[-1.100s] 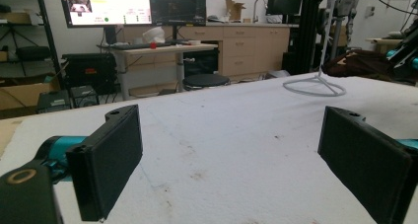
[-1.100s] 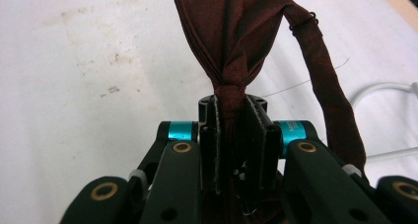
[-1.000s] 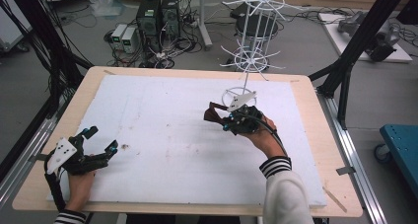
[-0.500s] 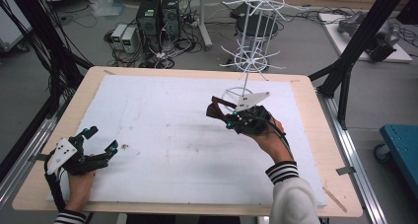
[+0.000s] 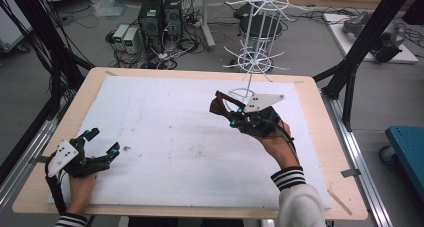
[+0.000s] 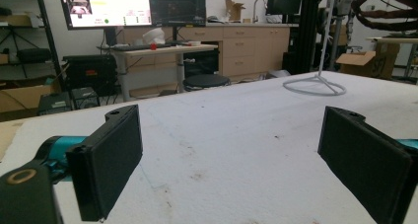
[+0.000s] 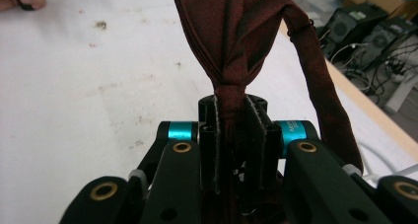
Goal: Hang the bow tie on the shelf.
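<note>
Dark red bow tie (image 7: 231, 41) held above the white table cover (image 5: 175, 137), near the wire rack's (image 5: 255, 42) base; right gripper (image 5: 235, 118) jaws clamped on its knot, strap looping alongside; left gripper (image 5: 102, 144) rests at the near-left edge, jaws spread, nothing between.

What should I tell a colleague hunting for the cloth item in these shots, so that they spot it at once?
Start at the white wire rack at the table's far edge; just in front of its ring base is the right gripper. Pinched in its shut jaws is a dark maroon bow tie with a trailing strap, the one fabric thing above the white mat.
</note>
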The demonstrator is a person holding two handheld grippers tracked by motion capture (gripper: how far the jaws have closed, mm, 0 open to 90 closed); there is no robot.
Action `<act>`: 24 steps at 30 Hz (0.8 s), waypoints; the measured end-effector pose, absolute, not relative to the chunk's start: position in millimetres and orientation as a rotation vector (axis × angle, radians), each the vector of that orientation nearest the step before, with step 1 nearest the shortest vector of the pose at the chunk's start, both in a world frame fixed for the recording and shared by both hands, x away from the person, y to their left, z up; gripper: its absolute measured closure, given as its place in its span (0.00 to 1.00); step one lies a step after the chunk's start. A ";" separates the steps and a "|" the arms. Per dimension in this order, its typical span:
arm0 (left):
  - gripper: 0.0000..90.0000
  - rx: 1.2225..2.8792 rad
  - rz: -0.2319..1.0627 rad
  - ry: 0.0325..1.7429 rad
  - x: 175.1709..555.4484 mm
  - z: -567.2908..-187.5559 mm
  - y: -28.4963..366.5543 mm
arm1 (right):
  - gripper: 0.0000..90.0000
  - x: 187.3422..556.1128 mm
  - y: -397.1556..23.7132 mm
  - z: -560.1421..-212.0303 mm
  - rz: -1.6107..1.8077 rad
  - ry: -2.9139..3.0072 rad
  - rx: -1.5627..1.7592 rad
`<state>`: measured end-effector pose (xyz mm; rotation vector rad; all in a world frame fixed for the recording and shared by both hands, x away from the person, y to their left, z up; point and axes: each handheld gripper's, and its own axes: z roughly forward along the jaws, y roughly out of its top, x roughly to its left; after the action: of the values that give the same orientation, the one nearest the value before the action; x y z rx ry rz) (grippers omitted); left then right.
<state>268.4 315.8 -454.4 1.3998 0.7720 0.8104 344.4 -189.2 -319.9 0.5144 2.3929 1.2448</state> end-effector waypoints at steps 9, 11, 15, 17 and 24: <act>0.11 1.400 0.811 0.771 268.3 -454.4 315.7 | 0.86 340.0 -197.6 -309.6 1.413 2.290 0.534; 0.11 1.401 0.811 0.772 268.4 -454.4 315.8 | 0.86 338.8 -198.7 -307.8 1.443 2.272 0.541; 0.11 1.400 0.811 0.772 268.4 -454.4 315.8 | 0.86 338.1 -201.0 -304.4 1.475 2.230 0.539; 0.11 1.400 0.811 0.772 268.4 -454.4 315.8 | 0.86 337.5 -201.3 -303.3 1.476 2.228 0.540; 0.11 1.401 0.811 0.770 268.2 -454.4 315.7 | 0.86 332.5 -201.1 -294.0 1.499 2.188 0.529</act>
<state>268.2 315.7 -454.4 1.4007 0.7697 0.8109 332.5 -201.1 -294.0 0.5291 2.1880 1.4987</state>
